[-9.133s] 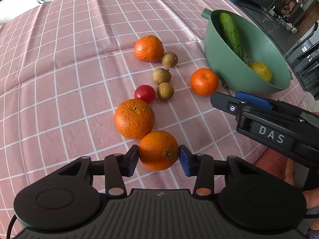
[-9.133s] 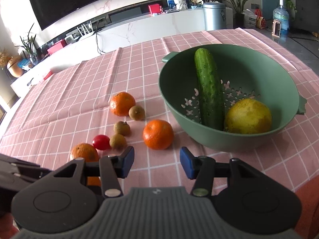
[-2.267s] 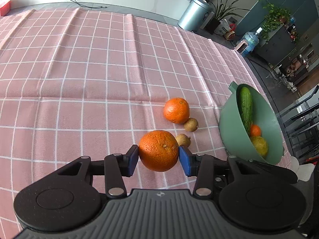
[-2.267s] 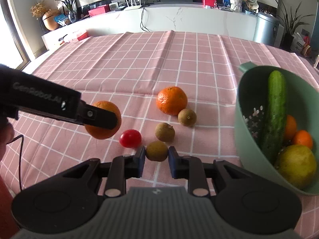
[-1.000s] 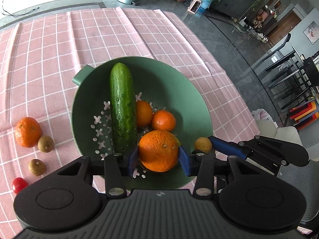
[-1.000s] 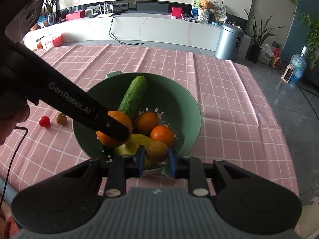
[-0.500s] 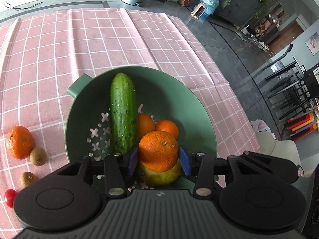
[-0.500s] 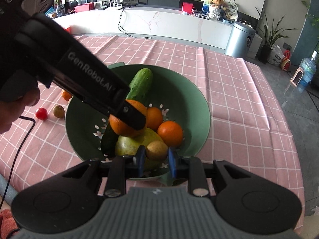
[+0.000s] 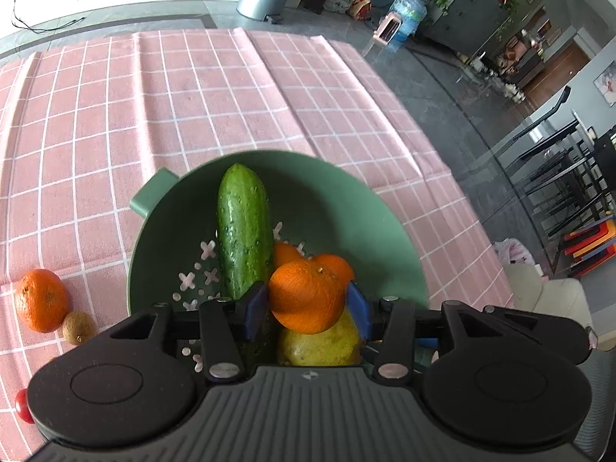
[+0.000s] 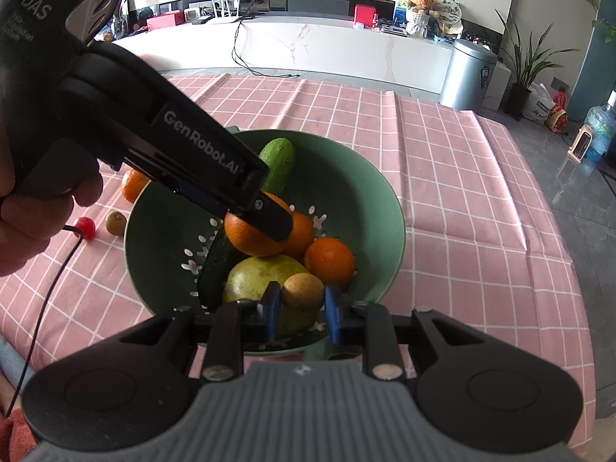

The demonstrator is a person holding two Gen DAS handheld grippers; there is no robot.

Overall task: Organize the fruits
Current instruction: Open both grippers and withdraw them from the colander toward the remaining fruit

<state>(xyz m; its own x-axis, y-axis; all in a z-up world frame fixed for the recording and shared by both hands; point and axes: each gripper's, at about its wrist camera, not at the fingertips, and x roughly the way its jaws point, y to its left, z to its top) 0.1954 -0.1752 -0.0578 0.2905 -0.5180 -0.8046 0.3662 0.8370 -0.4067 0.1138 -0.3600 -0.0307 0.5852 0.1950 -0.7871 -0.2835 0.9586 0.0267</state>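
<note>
A green colander bowl [image 9: 346, 200] on the pink checked cloth holds a cucumber [image 9: 242, 227], a yellow-green pear [image 9: 319, 346] and two small oranges [image 10: 329, 260]. My left gripper [image 9: 306, 308] hangs over the bowl and its jaws are opening. A large orange [image 9: 306, 296] sits between them on top of the pear, with a thin gap at each blue pad. In the right wrist view one left finger [image 10: 269, 211] crosses that orange [image 10: 250, 238]. My right gripper [image 10: 302, 308] is shut on a small brown fruit [image 10: 302, 292] above the bowl's near rim.
Left of the bowl on the cloth lie an orange [image 9: 42, 300], a small brown fruit [image 9: 79, 327] and a cherry tomato [image 9: 23, 406]. A person's hand [image 10: 30, 223] holds the left gripper, and a thin cable hangs from it. The table edge runs close on the right.
The left jaws have spread away from the large orange, which has settled lower onto the pear. The right gripper still holds the brown fruit over the bowl.
</note>
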